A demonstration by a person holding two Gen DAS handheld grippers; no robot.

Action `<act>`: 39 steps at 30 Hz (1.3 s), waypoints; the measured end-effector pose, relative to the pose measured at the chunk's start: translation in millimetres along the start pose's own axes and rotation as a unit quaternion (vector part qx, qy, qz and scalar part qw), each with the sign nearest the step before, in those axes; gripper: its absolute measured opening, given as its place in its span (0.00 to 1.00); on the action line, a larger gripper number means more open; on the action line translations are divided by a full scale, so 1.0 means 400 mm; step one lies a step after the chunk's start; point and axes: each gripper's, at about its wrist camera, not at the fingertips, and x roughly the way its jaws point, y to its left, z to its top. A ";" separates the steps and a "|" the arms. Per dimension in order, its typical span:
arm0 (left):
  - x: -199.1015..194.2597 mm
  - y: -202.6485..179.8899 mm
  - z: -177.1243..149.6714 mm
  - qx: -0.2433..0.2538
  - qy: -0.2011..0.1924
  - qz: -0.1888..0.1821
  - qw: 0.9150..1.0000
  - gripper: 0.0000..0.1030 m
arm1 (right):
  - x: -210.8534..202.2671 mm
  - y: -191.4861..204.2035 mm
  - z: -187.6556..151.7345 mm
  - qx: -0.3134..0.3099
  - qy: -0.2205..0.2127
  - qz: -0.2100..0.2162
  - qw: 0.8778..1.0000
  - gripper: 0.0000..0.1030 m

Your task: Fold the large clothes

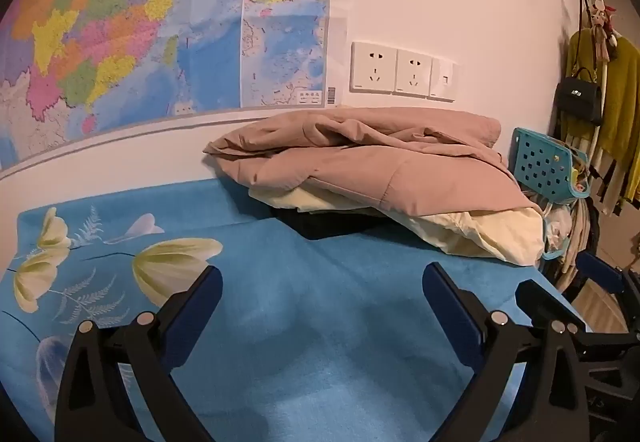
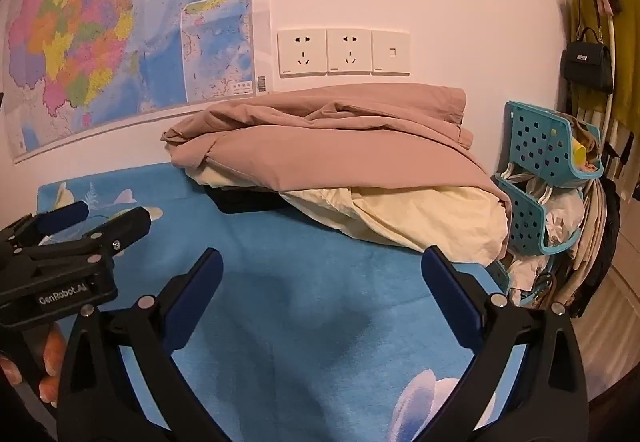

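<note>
Blue bedspread (image 1: 320,322) — person's hand (image 2: 48,366) right-view only

A dusty-pink cotton garment (image 2: 340,146) tops the pile, over a pale cream-yellow cloth (image 2: 420,214) and a black folded piece (image 2: 244,200). The bright blue bedspread (image 1: 320,322) is printed with white-and-yellow-green flowers and pale fern sprays. A wall map (image 1: 120,26) mixes pink, yellow, orange, green and sea blue. The perforated plastic baskets (image 2: 540,150) are teal. Mustard-green clothing (image 1: 620,102) hangs behind a black handbag (image 1: 579,97).

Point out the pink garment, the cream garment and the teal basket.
pink garment (image 2: 340,146), right wrist view, its broad top panel.
cream garment (image 2: 432,214), right wrist view, its front fold.
teal basket (image 1: 540,166), left wrist view, its perforated wall.
</note>
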 end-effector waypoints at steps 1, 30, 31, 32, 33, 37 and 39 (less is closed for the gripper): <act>0.001 0.001 0.001 -0.001 0.001 -0.001 1.000 0.94 | -0.003 -0.001 -0.001 -0.002 0.001 0.001 1.000 0.95; -0.032 0.004 0.004 -0.004 -0.007 -0.012 1.000 0.94 | -0.018 0.009 0.023 -0.008 0.002 -0.003 1.000 0.95; -0.032 0.004 0.004 -0.003 -0.008 -0.012 1.000 0.94 | -0.019 0.009 0.022 -0.008 0.001 -0.003 1.000 0.95; -0.033 0.004 0.003 -0.003 -0.008 -0.013 1.000 0.94 | -0.019 0.009 0.022 -0.007 0.001 -0.002 1.000 0.95; -0.033 0.004 0.003 -0.003 -0.009 -0.013 1.000 0.94 | -0.019 0.009 0.022 -0.007 0.000 -0.002 1.000 0.95; -0.034 0.003 0.005 -0.001 -0.009 -0.013 1.000 0.94 | -0.020 0.008 0.022 -0.006 0.000 -0.002 1.000 0.95; -0.033 0.002 0.006 0.000 -0.009 -0.013 1.000 0.94 | -0.021 0.008 0.021 -0.007 0.000 -0.001 1.000 0.95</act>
